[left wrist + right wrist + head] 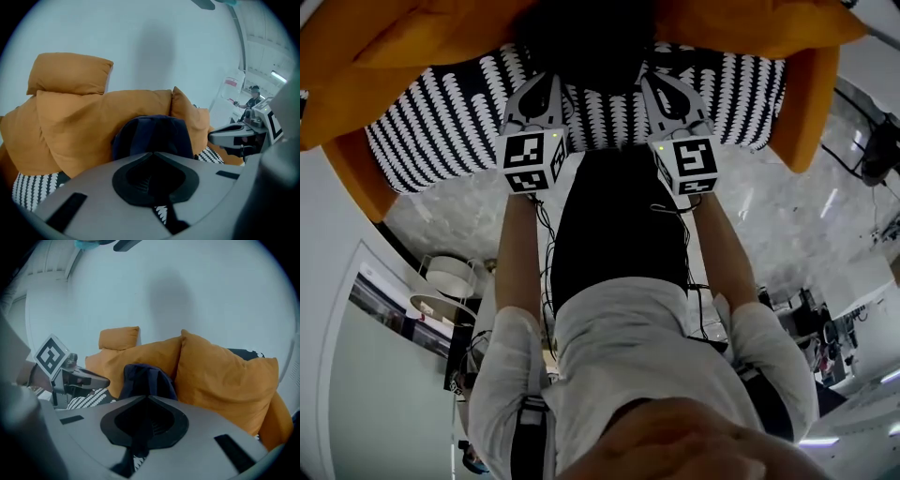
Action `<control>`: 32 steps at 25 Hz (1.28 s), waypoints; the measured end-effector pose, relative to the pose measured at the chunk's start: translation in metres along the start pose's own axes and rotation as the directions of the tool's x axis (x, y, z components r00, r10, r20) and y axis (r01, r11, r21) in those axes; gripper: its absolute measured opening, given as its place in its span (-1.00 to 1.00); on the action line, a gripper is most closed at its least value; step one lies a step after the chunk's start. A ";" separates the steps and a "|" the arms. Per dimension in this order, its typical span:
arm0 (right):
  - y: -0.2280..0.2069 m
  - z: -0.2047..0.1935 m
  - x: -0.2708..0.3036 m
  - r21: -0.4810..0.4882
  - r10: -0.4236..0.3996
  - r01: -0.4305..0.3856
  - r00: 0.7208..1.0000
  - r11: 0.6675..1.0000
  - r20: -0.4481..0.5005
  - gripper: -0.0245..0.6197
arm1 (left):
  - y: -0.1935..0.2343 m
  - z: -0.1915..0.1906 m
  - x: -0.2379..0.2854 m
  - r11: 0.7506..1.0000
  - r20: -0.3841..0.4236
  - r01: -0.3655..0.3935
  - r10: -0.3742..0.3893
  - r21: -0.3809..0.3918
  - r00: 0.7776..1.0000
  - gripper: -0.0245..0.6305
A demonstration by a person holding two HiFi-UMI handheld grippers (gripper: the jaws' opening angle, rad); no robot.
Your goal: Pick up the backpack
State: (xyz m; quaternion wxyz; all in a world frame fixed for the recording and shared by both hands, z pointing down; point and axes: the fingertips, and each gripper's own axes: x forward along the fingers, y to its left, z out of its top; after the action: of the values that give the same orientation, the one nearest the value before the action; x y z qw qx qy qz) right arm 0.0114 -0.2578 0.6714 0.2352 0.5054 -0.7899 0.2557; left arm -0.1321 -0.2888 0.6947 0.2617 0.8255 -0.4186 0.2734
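Striped sofa seat (441,122) (orange cushions (84,126) behind): left gripper (152,153), right gripper (147,397) fingers (201,423) pinch backpack (154,133) straps (136,446).

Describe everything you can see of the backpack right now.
The backpack is dark navy, soft-looking fabric with a rounded top. It stands upright on the black-and-white patterned seat, backed against the orange cushions. The fingers of the left gripper and the right gripper are each closed on a dark strap of it. Its lower part is hidden behind them.

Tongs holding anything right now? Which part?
Left tongs grip a dark strap, right tongs a second strap; both apparently of the navy fabric backpack.
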 end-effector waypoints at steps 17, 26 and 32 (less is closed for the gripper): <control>-0.004 0.051 0.037 -0.190 0.054 -0.060 0.998 0.980 -0.038 -0.51 | 0.014 0.059 0.016 0.958 -0.027 0.032 -0.026 0.284 0.999 -0.88; -0.019 0.042 0.055 -0.344 0.006 -0.065 0.986 0.937 -0.169 -0.30 | 0.005 0.055 0.044 0.814 -0.110 0.062 0.002 0.577 0.994 -0.31; -0.012 0.044 0.068 -0.340 0.016 -0.077 0.984 0.937 -0.178 -0.29 | 0.016 0.058 0.045 0.784 -0.100 0.046 0.021 0.619 0.995 -0.31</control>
State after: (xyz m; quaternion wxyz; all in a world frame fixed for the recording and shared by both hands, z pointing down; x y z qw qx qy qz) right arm -0.0084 -0.3364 0.6833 0.3817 0.4135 -0.8107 0.1615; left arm -0.1096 -0.3597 0.6865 -0.0011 0.8534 -0.2864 0.4355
